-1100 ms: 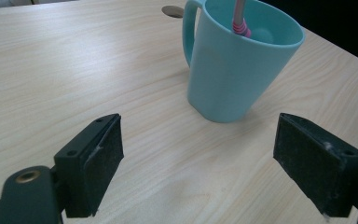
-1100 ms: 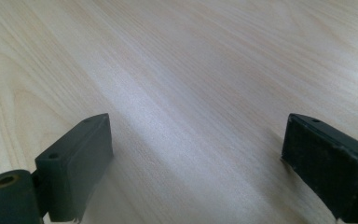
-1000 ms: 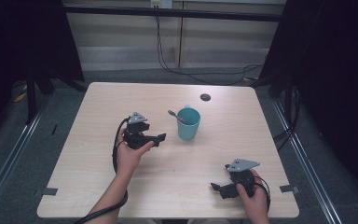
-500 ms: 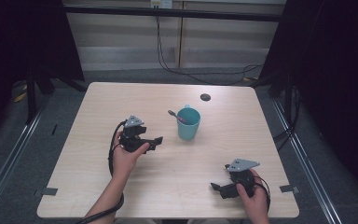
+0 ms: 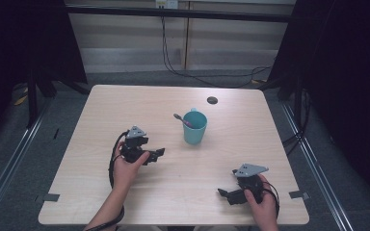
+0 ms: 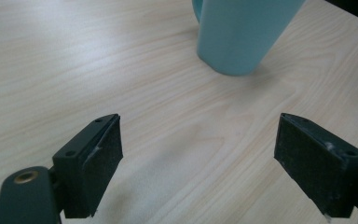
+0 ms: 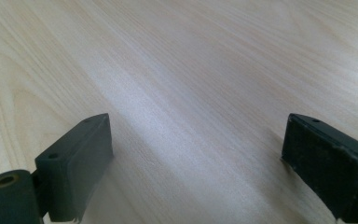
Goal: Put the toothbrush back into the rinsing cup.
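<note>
While the left hand (image 5: 125, 166) reaches in from the table's near edge, its forearm angled toward 1 o'clock, it carries the left gripper (image 5: 160, 152) low over the wood, jaws pointing toward 3 o'clock in the high view. Jaws stand wide apart, released, nothing between them; bare tabletop (image 6: 121, 70) lies between the pads in the left gripper view. Teal mug (image 5: 194, 127) stands upright at the gripper's 2 o'clock, near but apart, with a purple-handled spoon (image 5: 182, 120) leaning out of it toward 10 o'clock. Right hand (image 5: 260, 197) rests at the near right corner; right gripper (image 5: 223, 194) points toward 9 o'clock, jaws likewise spread and empty over bare wood. Small dark round disc (image 5: 212, 100) lies at the mug's 1 o'clock, well apart. Nothing lies between left gripper and mug.
</note>
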Tool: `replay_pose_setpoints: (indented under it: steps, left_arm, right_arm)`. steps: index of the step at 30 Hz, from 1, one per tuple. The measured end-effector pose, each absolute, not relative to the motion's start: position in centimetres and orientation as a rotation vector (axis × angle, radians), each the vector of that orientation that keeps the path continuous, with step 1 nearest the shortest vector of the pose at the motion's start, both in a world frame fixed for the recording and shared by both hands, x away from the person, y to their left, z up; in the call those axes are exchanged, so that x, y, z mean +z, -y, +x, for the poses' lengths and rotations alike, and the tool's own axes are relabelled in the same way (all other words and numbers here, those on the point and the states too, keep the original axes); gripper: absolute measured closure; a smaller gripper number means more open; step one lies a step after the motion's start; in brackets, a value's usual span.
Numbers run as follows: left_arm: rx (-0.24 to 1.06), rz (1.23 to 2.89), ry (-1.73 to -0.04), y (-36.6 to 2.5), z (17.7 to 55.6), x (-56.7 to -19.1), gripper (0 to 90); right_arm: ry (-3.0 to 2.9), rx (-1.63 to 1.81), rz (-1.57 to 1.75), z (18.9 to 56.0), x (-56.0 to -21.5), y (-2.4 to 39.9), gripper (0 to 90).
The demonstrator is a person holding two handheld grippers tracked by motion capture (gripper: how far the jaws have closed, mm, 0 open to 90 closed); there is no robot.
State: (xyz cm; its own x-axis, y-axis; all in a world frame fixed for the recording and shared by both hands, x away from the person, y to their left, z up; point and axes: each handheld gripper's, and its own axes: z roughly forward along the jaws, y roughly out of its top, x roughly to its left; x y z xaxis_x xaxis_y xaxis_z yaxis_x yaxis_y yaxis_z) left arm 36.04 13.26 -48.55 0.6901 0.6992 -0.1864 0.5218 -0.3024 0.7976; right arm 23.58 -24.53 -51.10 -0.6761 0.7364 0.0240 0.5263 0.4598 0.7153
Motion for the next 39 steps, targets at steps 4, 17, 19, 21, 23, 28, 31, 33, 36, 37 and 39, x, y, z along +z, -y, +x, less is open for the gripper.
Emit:
replay_pose_setpoints:
  steps: [4, 17, 19, 21, 23, 28, 31, 33, 36, 37, 39]
  left_arm:
    - [0.255, 1.994, -0.942, -13.4, 35.8, -49.0, 15.1]
    - [0.278, 2.038, -0.915, -13.7, 35.0, -50.2, 15.1]
    - [0.283, 2.041, -0.909, -13.8, 35.0, -50.2, 15.1]
    - [0.286, 2.045, -0.910, -13.9, 35.0, -50.3, 15.1]
    - [0.293, 2.053, -0.908, -13.9, 34.9, -50.5, 15.1]
    - [0.295, 2.071, -0.896, -13.9, 34.7, -50.8, 15.1]
    - [0.308, 2.086, -0.883, -13.7, 34.7, -50.8, 15.1]
    - [0.314, 2.103, -0.878, -13.7, 34.7, -50.8, 15.1]
    - [0.327, 2.120, -0.867, -13.7, 34.7, -50.8, 15.1]
    - [0.320, 2.122, -0.873, -13.7, 34.6, -50.9, 15.1]
    - [0.326, 2.132, -0.873, -13.7, 34.6, -50.9, 15.1]
  right_arm:
    - [-2.424, 1.036, 1.080, 23.6, -51.1, 24.5, 8.0]
    - [-2.423, 1.036, 1.080, 23.6, -51.1, 24.5, 8.0]
    - [-2.423, 1.036, 1.080, 23.6, -51.1, 24.5, 8.0]
    - [-2.423, 1.036, 1.080, 23.6, -51.1, 24.5, 8.0]
    - [-2.423, 1.036, 1.080, 23.6, -51.1, 24.5, 8.0]
    - [-2.423, 1.036, 1.080, 23.6, -51.1, 24.5, 8.0]
    - [-2.423, 1.036, 1.080, 23.6, -51.1, 24.5, 8.0]
    - [-2.423, 1.036, 1.080, 23.6, -51.1, 24.5, 8.0]
    - [-2.423, 1.036, 1.080, 23.6, -51.1, 24.5, 8.0]
    - [-2.423, 1.036, 1.080, 23.6, -51.1, 24.5, 8.0]
    - [-2.423, 1.036, 1.080, 23.6, -51.1, 24.5, 8.0]
